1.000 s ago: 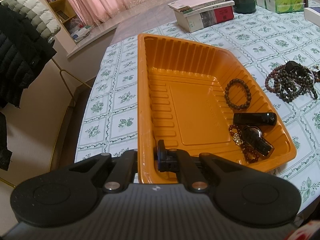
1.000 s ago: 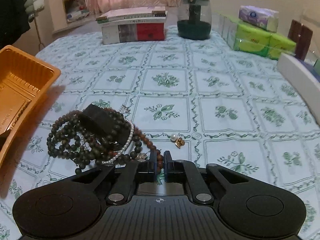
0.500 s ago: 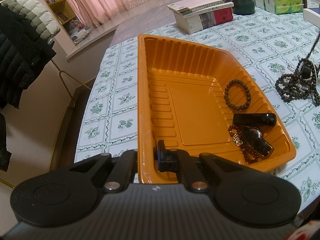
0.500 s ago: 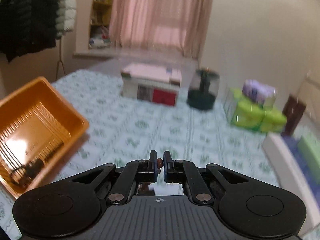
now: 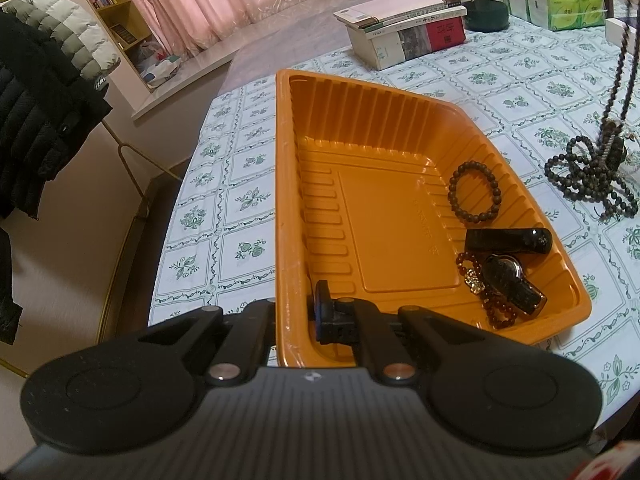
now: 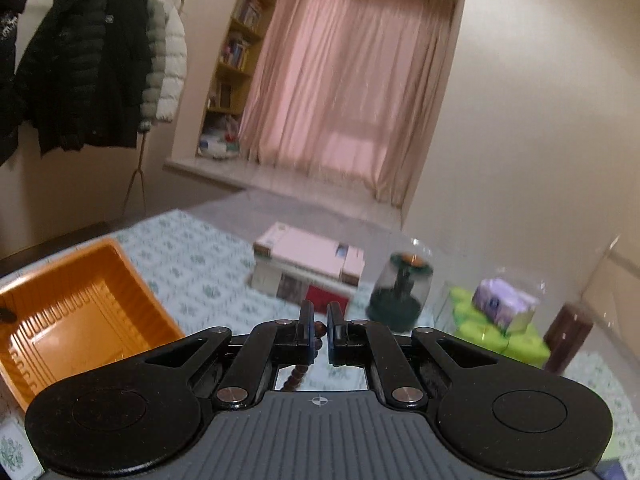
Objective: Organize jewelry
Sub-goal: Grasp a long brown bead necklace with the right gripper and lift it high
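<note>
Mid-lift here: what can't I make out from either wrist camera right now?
- Left wrist view: the top of the hanging bead strand runs off the frame edge.
- Right wrist view: the strand drops behind the right gripper; the bead pile is hidden.
- Right wrist view: motion blur smears the orange tray.

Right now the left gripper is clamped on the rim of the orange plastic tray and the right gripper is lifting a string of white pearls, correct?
Not quite: the string pinched in the right gripper is reddish-brown wooden beads, not white pearls, as the right wrist view shows. The left gripper is indeed clamped on the rim of the orange plastic tray.
</note>
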`<move>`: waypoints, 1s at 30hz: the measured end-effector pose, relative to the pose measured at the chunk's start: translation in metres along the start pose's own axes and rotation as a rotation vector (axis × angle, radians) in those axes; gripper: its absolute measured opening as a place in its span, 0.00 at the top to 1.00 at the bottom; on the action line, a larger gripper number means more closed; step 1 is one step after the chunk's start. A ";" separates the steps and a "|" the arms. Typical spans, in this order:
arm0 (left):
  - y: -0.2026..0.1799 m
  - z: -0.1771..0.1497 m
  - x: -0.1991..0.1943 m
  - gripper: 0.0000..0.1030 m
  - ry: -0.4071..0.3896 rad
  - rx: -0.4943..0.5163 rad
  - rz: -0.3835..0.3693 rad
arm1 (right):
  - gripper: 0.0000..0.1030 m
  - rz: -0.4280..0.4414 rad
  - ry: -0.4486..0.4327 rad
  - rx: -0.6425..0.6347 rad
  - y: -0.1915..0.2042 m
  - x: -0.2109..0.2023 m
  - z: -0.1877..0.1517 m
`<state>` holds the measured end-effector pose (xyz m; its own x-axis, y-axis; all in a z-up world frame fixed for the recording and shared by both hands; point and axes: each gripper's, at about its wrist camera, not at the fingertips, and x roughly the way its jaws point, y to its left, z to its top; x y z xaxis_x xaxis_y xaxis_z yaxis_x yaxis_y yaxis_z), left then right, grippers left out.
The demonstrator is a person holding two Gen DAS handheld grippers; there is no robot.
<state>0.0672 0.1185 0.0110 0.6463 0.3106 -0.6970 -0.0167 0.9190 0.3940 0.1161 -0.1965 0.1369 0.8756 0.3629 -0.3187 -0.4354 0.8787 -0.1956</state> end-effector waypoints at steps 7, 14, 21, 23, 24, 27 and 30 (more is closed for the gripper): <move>0.000 0.000 0.000 0.97 0.000 0.000 0.000 | 0.95 -0.011 -0.067 -0.032 -0.003 -0.009 0.023; 0.000 0.000 0.000 0.97 0.000 0.000 0.000 | 0.95 -0.026 -0.140 -0.046 -0.005 -0.018 0.039; 0.000 0.000 0.000 0.97 0.000 -0.001 0.000 | 0.95 0.026 -0.103 -0.059 0.005 -0.008 0.030; 0.000 0.000 0.000 0.97 0.000 0.000 0.000 | 0.95 0.058 -0.060 -0.060 0.009 0.001 0.021; 0.000 0.000 0.000 0.97 0.000 0.000 0.000 | 0.95 0.070 -0.035 -0.058 0.012 0.006 0.016; 0.000 0.000 0.000 0.97 0.000 -0.001 0.000 | 0.94 0.100 0.052 -0.050 0.017 0.026 -0.001; 0.000 0.000 0.000 0.97 0.000 -0.001 -0.001 | 0.94 0.099 0.122 -0.047 0.017 0.041 -0.020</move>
<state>0.0670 0.1189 0.0107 0.6461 0.3101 -0.6974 -0.0172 0.9194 0.3929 0.1407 -0.1733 0.1016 0.7976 0.4040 -0.4479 -0.5298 0.8241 -0.2002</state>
